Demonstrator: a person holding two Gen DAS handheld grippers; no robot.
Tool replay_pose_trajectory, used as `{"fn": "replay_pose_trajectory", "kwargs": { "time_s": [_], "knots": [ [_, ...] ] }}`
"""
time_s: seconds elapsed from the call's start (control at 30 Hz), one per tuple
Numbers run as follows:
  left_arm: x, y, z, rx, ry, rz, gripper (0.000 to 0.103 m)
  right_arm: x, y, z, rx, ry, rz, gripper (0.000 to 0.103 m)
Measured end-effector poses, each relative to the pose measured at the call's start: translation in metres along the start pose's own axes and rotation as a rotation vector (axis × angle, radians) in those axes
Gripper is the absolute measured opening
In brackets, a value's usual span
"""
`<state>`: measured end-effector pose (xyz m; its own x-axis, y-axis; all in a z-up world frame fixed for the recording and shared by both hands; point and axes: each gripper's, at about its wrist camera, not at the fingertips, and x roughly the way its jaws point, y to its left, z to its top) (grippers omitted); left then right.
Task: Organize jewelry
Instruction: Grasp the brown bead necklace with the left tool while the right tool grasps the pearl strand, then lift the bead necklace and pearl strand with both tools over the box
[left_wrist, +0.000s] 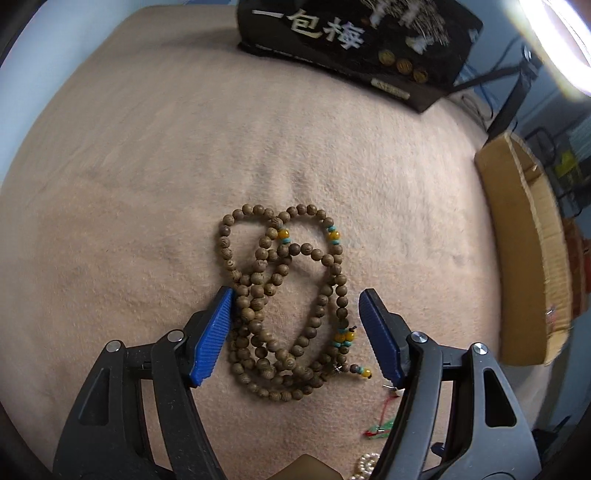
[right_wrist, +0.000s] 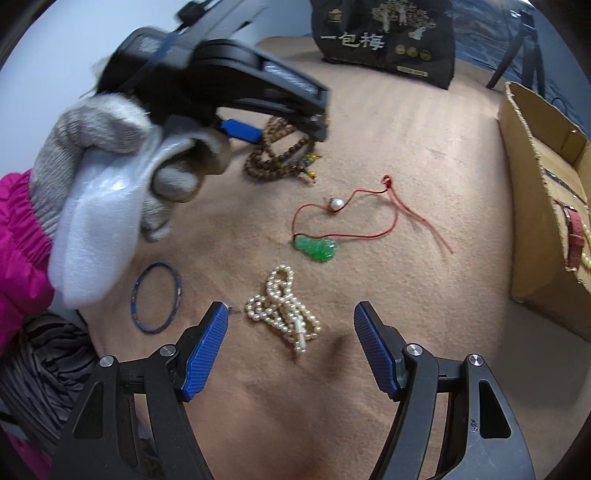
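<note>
Evidently two pickups are being set up at once, with the cardboard box (right_wrist: 532, 206) at the edge of the surface (right_wrist: 424, 122) as the likely place for the jewelry, since a red strap and pale beads already lie inside it. The left gripper (left_wrist: 295, 306) hangs steeply over the wooden bead necklace (left_wrist: 284, 295), fingers (left_wrist: 210, 332) wide and empty, one pad just beside the outer loop and the other clear of the strand. The right gripper (right_wrist: 290, 325) points down at the pearl necklace (right_wrist: 284, 306), its fingers (right_wrist: 205, 350) also wide and holding nothing, the heap lying between them nearer the pad farther from the box. The wooden beads lie farthest from the box, the pearls nearer, and the green pendant on a red cord (right_wrist: 317, 249) between those two; a blue bangle (right_wrist: 157, 297) sits beyond the pearls, away from the box. To do this well, I judge each gripper should come down over the thickest bunch of loops, not a single strand, so the pads trap several turns together. Loose beads will likely slide and trail, so a high lift before crossing toward the box would keep dangling loops from snagging the pendant's cord.
</note>
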<state>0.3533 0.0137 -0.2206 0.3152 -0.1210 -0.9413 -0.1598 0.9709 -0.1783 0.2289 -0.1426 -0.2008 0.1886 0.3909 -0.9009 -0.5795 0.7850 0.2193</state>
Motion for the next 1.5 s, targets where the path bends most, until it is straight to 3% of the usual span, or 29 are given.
{"fn": "replay_pose_trajectory", "kwargs": {
  "time_s": [0.2, 0.3, 0.5, 0.6, 0.73, 0.8, 0.9, 0.97, 1.0, 1.1, 1.2, 1.5],
  "knots": [
    [0.01, -0.023, -0.001, 0.094, -0.014, 0.085, 0.07, 0.015, 0.014, -0.007, -0.088, 0.036, -0.01, 0.071],
    [0.011, -0.024, 0.0, 0.091, -0.017, 0.081, 0.07, 0.022, 0.024, -0.009, -0.17, 0.038, -0.074, 0.071],
    [0.014, -0.023, -0.001, 0.106, -0.026, 0.081, 0.07, 0.02, 0.022, -0.001, -0.196, 0.021, -0.113, 0.07],
    [0.012, -0.021, -0.002, 0.108, -0.035, 0.086, 0.07, 0.024, 0.023, 0.002, -0.245, 0.04, -0.14, 0.063],
    [0.014, -0.023, 0.0, 0.112, -0.045, 0.09, 0.069, 0.032, 0.037, -0.003, -0.316, 0.048, -0.185, 0.061],
    [0.014, -0.022, 0.001, 0.11, -0.054, 0.099, 0.06, 0.033, 0.043, -0.006, -0.351, 0.048, -0.205, 0.054],
    [0.012, -0.018, 0.003, 0.101, -0.066, 0.099, 0.05, 0.031, 0.048, -0.008, -0.372, 0.037, -0.191, 0.031],
    [0.011, -0.015, 0.004, 0.099, -0.072, 0.103, 0.037, 0.029, 0.046, -0.009, -0.367, 0.034, -0.201, 0.012],
    [0.01, -0.013, 0.005, 0.097, -0.076, 0.104, 0.031, 0.026, 0.046, -0.011, -0.364, 0.034, -0.207, 0.009],
    [0.006, -0.006, 0.006, 0.082, -0.077, 0.088, 0.016, 0.025, 0.039, -0.009, -0.347, 0.032, -0.203, 0.007],
    [0.003, 0.002, 0.008, 0.055, -0.072, 0.062, 0.012, 0.022, 0.036, -0.006, -0.326, 0.022, -0.199, 0.006],
    [-0.038, 0.02, 0.015, -0.016, -0.135, -0.025, 0.011, -0.023, 0.015, 0.019, -0.19, -0.109, -0.156, 0.006]
  ]
}}
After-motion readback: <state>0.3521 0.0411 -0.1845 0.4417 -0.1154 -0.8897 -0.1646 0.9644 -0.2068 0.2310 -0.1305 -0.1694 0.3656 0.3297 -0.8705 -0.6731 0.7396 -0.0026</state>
